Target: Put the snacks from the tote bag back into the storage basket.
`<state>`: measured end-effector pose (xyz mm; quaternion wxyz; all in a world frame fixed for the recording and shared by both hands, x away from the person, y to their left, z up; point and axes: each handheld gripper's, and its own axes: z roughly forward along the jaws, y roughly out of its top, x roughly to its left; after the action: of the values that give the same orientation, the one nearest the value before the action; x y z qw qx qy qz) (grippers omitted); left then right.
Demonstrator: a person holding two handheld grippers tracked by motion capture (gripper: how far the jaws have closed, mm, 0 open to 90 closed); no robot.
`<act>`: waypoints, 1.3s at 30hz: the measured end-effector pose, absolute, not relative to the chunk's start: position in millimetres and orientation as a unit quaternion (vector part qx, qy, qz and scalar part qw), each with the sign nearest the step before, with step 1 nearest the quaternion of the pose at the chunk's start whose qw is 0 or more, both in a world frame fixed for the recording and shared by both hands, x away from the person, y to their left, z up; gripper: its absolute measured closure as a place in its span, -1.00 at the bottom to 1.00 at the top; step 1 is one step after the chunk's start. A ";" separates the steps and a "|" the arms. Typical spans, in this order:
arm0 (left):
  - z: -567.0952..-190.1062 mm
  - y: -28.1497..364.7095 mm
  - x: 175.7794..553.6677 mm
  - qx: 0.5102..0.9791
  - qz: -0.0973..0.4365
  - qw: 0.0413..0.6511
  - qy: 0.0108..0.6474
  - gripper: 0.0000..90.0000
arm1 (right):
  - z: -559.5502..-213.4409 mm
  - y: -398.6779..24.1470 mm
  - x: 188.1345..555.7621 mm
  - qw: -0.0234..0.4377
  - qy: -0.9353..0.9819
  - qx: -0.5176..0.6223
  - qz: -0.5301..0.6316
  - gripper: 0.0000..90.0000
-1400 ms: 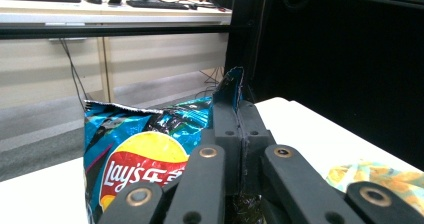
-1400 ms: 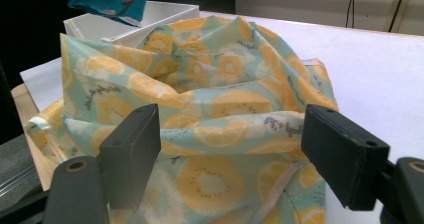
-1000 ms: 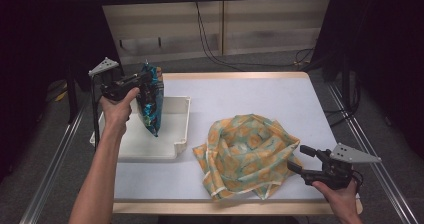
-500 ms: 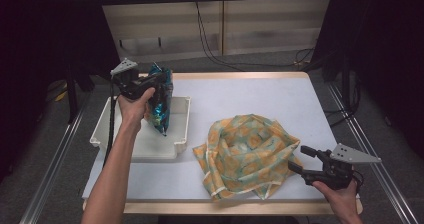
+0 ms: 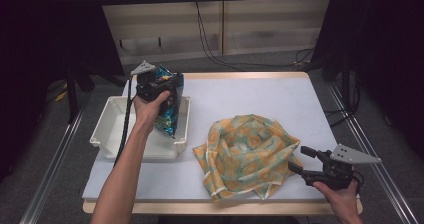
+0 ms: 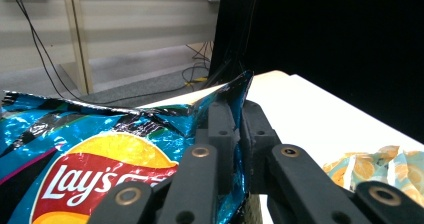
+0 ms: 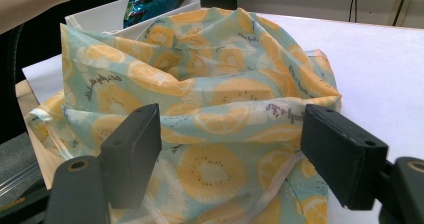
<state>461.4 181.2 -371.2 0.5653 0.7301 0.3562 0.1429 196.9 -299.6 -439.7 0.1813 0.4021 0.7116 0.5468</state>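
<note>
Nearest me, my right gripper (image 5: 299, 160) sits low at the table's (image 5: 260, 91) front right corner, its 2 jaws spread wide and level. In the right gripper view the cloth (image 7: 210, 109) lies between and beyond the pads (image 7: 134, 151); whether they touch it I cannot tell. The cloth (image 5: 247, 154) is thin, crumpled fabric, pale green with orange citrus slices and a white hem, heaped in soft folds on the white tabletop.

Farther off at the left, my left gripper (image 5: 170, 84) pinches the top edge of the chip bag (image 5: 167, 109). In the left gripper view its black jaws are pressed nearly together on the crinkled foil (image 6: 100, 149), though they have just been easing apart slightly. The bag is glossy blue with a red and yellow logo, and hangs upright over the right-hand wall of the white plastic tray (image 5: 107, 134), a shallow rectangular bin.

Compared with 1 second earlier, my left hand has carried the bag to the right and lower, from the tray's left side toward its right wall; my right gripper and the cloth are unchanged.
</note>
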 end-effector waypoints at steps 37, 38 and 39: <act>-391.0 164.1 470.4 0.765 0.135 0.520 0.354 0.33 | -441.2 -299.8 197.0 0.181 0.715 0.400 0.543 -0.46; -391.4 164.7 470.5 0.764 0.133 0.521 0.357 0.31 | -441.3 -299.8 197.2 0.181 0.716 0.400 0.543 -0.46; -391.6 165.7 470.8 0.766 0.133 0.520 0.354 0.28 | -441.4 -300.1 197.2 0.181 0.716 0.399 0.543 -0.46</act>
<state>470.8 165.7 -391.6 0.5203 0.7656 0.3542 0.1329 197.2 -300.1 -441.4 0.1810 0.3992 0.7164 0.5427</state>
